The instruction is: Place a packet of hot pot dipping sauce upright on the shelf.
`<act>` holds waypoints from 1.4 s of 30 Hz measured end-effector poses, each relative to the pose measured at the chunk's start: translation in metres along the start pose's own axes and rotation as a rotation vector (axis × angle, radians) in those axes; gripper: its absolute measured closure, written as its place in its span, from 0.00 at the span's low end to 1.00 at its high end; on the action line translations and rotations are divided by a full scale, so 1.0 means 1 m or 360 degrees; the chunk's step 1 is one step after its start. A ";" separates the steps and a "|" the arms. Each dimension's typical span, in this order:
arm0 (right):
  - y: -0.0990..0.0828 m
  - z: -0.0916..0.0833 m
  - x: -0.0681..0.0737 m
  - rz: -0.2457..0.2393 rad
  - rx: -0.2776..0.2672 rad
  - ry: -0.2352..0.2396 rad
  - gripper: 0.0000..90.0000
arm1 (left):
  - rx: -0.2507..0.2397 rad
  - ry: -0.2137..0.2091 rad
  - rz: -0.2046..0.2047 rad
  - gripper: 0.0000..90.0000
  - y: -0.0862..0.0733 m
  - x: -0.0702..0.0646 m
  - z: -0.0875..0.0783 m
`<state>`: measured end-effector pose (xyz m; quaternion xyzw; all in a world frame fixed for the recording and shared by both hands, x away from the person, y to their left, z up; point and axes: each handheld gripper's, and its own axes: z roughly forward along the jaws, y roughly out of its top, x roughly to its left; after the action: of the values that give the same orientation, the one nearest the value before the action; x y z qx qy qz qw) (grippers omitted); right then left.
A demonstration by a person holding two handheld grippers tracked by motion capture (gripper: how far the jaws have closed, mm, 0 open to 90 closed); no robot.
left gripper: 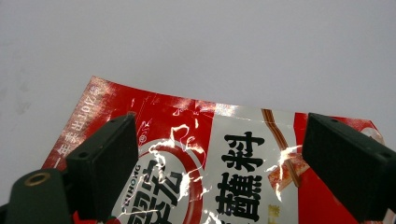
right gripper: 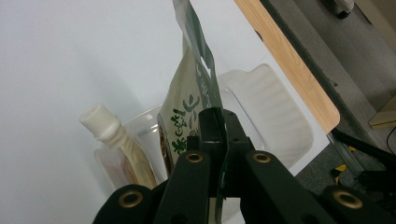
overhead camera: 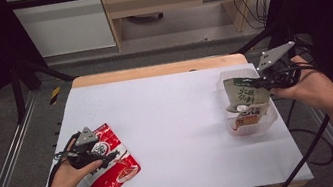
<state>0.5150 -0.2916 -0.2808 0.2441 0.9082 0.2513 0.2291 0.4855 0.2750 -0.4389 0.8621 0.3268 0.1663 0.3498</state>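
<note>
Green pouch (right gripper: 189, 100) | pinched by right tool (right gripper: 218, 122) | over clear tray (right gripper: 275, 116)

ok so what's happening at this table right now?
A person works two handheld grippers. The right gripper is shut on a green-and-white pouch, holding it upright over a clear plastic container that already holds a spouted pouch. The left gripper, jaws open, hovers over a red sauce packet lying flat on the white table, not gripping it.
</note>
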 end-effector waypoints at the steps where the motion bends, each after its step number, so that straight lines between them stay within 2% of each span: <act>1: -0.001 0.000 0.000 -0.0001 -0.0002 0.0004 1.00 | 0.0000 0.0000 0.0001 0.12 0.000 0.000 0.000; 14: -0.002 0.015 -0.004 -0.0006 0.0012 0.0027 1.00 | 0.0011 -0.0015 0.0010 0.12 0.000 -0.001 0.002; 27: -0.011 0.019 -0.005 0.0009 0.0007 0.0049 1.00 | 0.0008 -0.0023 0.0009 0.12 0.000 -0.002 0.002; 31: -0.017 0.026 -0.002 0.0006 0.0074 0.0053 1.00 | 0.0007 -0.0032 0.0009 0.12 0.001 -0.003 0.002; 37: -0.027 0.032 -0.001 0.0048 0.0030 0.0079 1.00 | 0.0013 -0.0033 0.0007 0.12 0.000 -0.002 0.002; 42: -0.029 0.031 -0.002 0.0066 0.0035 0.0077 1.00 | 0.0020 -0.0031 0.0010 0.12 0.000 -0.002 0.003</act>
<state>0.5235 -0.3038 -0.3212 0.2593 0.9109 0.2518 0.1990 0.4851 0.2721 -0.4411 0.8669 0.3216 0.1571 0.3470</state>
